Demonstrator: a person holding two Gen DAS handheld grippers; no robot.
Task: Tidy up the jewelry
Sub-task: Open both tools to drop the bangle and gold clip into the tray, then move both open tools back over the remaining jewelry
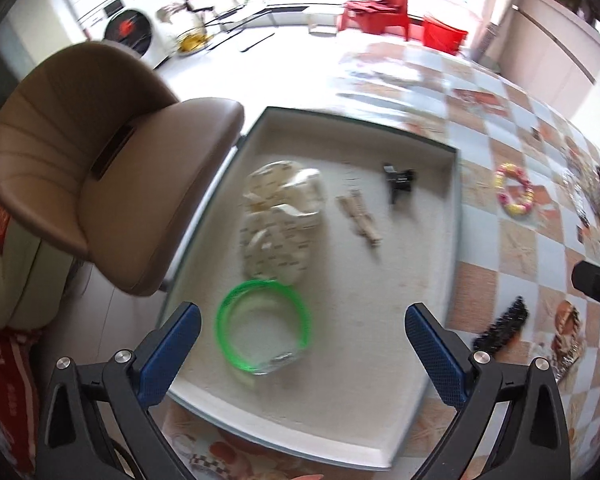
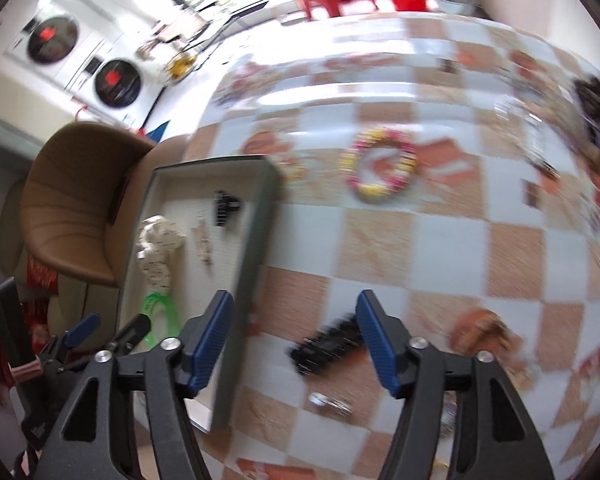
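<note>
Before you is the tabletop (image 1: 512, 240), covered with a checked cloth of orange and white squares, and beside its left edge stands a brown padded chair (image 1: 100, 168). At that left edge lies a shallow tray (image 1: 454, 216) with a dark rim and a pale lining. Inside the tray, the largest thing is a crumpled clear bag with print (image 1: 280, 216), near the tray's left wall; a green bangle (image 1: 264, 330) lies just next to it, toward the tray's near left corner. In the middle of the tray you see some small pale wooden pieces (image 1: 360, 216), and toward its far right corner a small black clip (image 1: 398, 180). Outside the tray, on the cloth, a pink and yellow bead bracelet (image 2: 380, 164) lies well apart from the tray's right wall, and a black comb-like hair piece (image 2: 328, 344) lies near the tabletop's near edge. Your left claw (image 1: 302, 338) hangs over the green bangle with its jaws spread wide, holding nothing. Your right claw (image 2: 294, 338) is also open and empty, above the black hair piece.
</note>
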